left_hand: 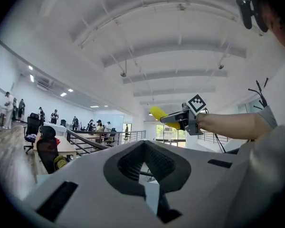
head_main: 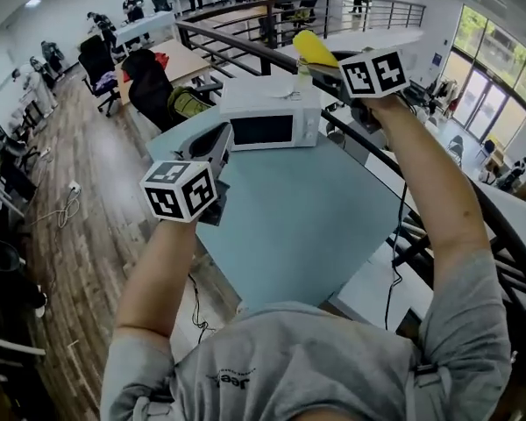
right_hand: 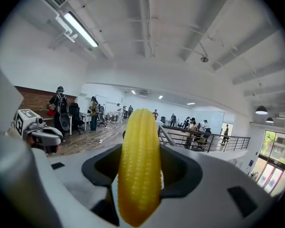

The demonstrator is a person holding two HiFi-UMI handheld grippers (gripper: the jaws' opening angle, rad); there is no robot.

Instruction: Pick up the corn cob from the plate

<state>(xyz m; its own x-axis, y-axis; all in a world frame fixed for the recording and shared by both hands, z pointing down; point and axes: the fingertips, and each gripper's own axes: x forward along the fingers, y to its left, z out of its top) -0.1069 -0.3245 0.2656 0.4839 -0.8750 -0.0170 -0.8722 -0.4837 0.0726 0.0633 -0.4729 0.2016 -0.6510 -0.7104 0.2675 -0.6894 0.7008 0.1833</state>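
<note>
Corn cob (right_hand: pixel 139 167) fills the near field of the right gripper view, yellow, kernels clear, standing lengthwise along the jaws and poking out past their tips. Right gripper (right_hand: pixel 140 149) is clamped on it, jaws spread fairly wide because the cob is thick, one on each flank. In the head view the same cob shows high up, well above the pale blue counter (head_main: pixel 298 226) and out beyond the white microwave (head_main: pixel 267 117), arm stretched forward. Left gripper (left_hand: pixel 144 148) has its tips together with nothing between them, held level and lower, over the counter's near-left part; it looks like a spare hand kept out of the way, not helping the grip. No plate shows in any view, so where the cob came from can't be checked. Judgement: the pick looks done, cob clear of any surface. Grip is near the middle of the cob's length, which should keep it from tipping. Risk: smooth, rounded body could slide lengthwise if the squeeze eases. Background is open office with railing (head_main: pixel 245 51), chairs and people, far off.
</note>
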